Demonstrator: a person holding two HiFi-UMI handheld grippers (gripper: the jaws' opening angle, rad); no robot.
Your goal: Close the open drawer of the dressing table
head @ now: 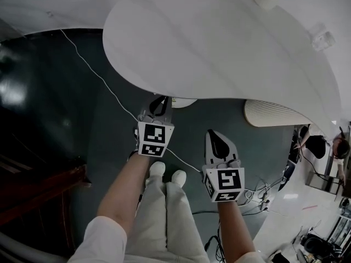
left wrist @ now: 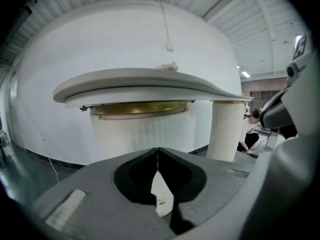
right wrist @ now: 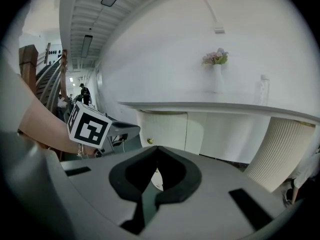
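My left claw and right claw: both clenched, empty, just near of the dressing table.

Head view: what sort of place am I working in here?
Probably a large studio or showroom-type hall, not a home bedroom: the white dressing table stands on a dark glossy floor with loose cables trailing across it, and the right gripper view shows a ribbed industrial ceiling with strip lights.

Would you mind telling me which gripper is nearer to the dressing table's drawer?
Left. The left gripper is right beside the drawer under the tabletop edge; the right gripper hangs farther back over the floor.
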